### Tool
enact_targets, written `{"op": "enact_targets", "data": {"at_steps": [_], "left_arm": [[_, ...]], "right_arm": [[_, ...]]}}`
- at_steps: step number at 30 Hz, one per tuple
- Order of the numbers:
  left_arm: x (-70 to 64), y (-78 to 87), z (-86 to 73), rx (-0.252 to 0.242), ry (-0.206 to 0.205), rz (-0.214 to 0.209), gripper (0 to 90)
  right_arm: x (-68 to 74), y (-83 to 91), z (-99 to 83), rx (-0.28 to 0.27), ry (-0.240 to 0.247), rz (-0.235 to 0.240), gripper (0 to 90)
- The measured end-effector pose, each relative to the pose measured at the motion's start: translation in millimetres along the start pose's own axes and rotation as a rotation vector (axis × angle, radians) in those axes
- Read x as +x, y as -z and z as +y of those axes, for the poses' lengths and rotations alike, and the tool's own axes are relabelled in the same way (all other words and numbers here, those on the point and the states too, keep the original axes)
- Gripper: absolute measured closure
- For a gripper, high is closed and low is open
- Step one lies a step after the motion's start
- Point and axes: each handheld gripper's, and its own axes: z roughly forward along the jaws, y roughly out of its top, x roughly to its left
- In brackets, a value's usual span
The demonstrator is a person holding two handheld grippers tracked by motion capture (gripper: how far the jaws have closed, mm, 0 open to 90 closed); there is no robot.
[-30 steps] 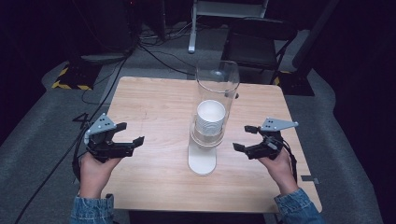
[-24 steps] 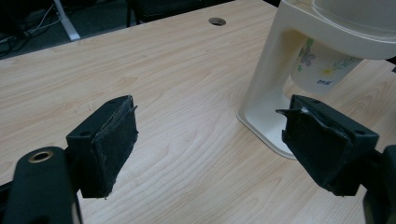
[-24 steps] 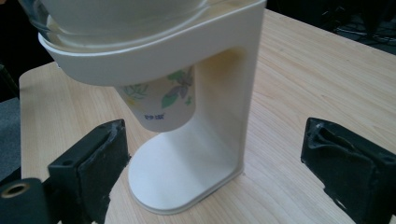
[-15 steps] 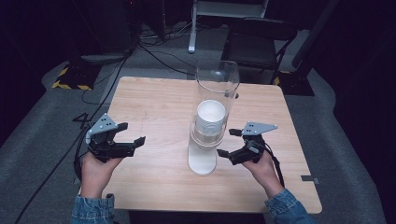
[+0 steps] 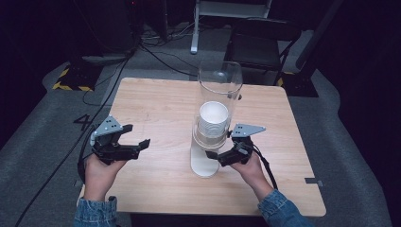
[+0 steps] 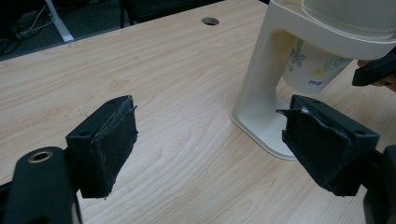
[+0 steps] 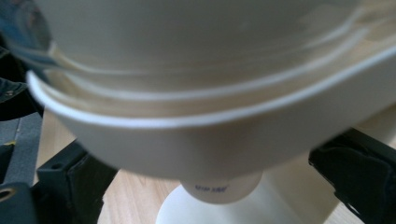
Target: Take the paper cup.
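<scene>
The right tongs [image 5: 213,155], jaws wide, have moved in beside the cup dispenser [image 5: 212,137], likely to draw a cup; left tongs [image 5: 137,144] wait wide, well apart.

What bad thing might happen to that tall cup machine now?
1. The dispenser is tall on a small base; the right claw is close beside it and a bump might tip it.
2. The claw's jaws are open near the bottom cup; squeezing hard could crush the paper.
</scene>
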Motion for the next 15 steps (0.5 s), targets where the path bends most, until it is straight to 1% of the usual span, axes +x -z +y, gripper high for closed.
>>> {"op": "enact_targets", "data": {"at_steps": [3, 4, 5, 6, 7, 8, 9, 12, 13, 14, 15], "left_arm": [[0.6, -0.4, -0.1, 0.002, 0.000, -0.001, 17.6], [0.7, -1.1, -0.4, 0.003, 0.001, 0.000, 17.6], [0.7, -1.1, -0.4, 0.003, 0.001, 0.000, 17.6], [0.7, -1.5, -0.5, 0.004, 0.001, 0.000, 17.6], [0.5, -2.1, -0.5, 0.006, -0.001, -0.002, 17.7], [0.5, -2.1, -0.5, 0.006, -0.001, -0.002, 17.6], [0.0, -2.3, -0.3, 0.005, -0.001, -0.007, 17.6], [-0.3, -2.5, -0.2, 0.006, 0.000, -0.011, 17.6], [-0.3, -2.6, -0.3, 0.007, 0.001, -0.011, 17.7], [-0.2, -2.5, -0.4, 0.007, 0.001, -0.011, 17.7], [0.2, -2.5, -0.5, 0.004, 0.000, -0.009, 17.7]], "right_arm": [[0.5, -2.8, -0.5, -0.012, 0.001, -0.004, 6.3], [1.5, -5.4, -0.7, -0.026, 0.008, 0.008, 9.5], [2.8, -6.3, -0.6, -0.030, 0.022, 0.002, 12.0], [2.8, -6.3, -0.6, -0.030, 0.022, 0.002, 12.0], [5.5, -7.5, -0.1, -0.042, 0.054, -0.015, 15.7], [5.5, -7.5, -0.1, -0.042, 0.054, -0.015, 15.7], [6.9, -8.9, -0.1, -0.048, 0.064, -0.021, 18.3], [8.1, -9.9, -0.3, -0.050, 0.068, -0.021, 19.6], [8.7, -8.7, -0.6, -0.058, 0.079, -0.042, 25.1], [8.1, -8.2, -1.0, -0.063, 0.077, -0.045, 27.5], [8.1, -8.2, -1.0, -0.063, 0.077, -0.045, 27.5]]}}
